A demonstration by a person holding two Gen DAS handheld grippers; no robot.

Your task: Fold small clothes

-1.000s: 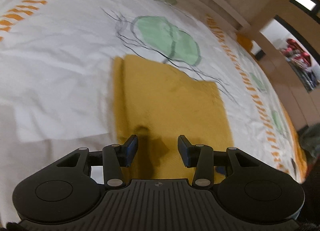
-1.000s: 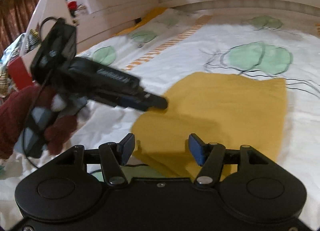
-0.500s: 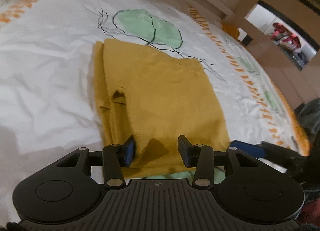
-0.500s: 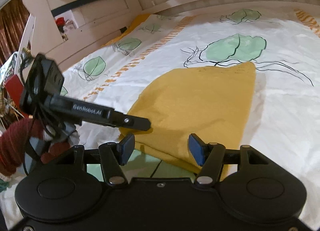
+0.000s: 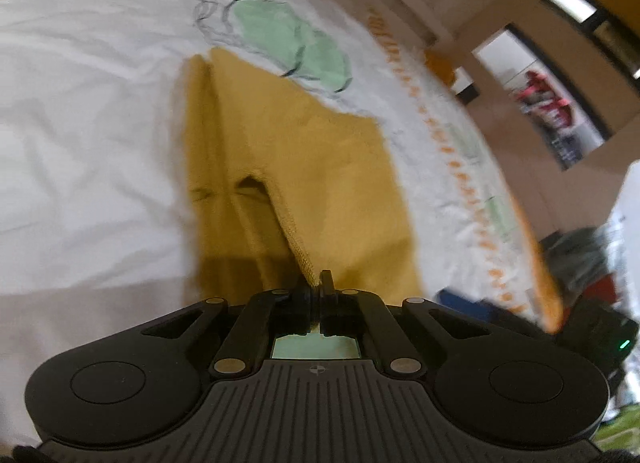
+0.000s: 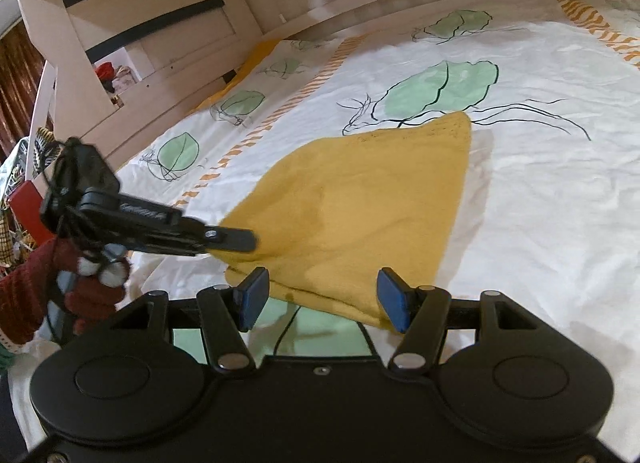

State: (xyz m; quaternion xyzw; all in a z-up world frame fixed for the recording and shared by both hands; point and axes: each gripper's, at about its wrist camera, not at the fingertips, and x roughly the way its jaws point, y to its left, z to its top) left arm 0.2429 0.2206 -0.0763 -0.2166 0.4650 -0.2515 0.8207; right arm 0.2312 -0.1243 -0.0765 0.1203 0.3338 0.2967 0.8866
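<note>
Left jaws pinch yellow garment (image 5: 328, 183) hem.

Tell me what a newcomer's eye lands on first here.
The mustard-yellow garment lies folded in the middle of the white bedsheet, just below a green leaf print. The left gripper has its jaws shut on the garment's near edge, while the right gripper hangs with its jaws open over the near hem.
</note>
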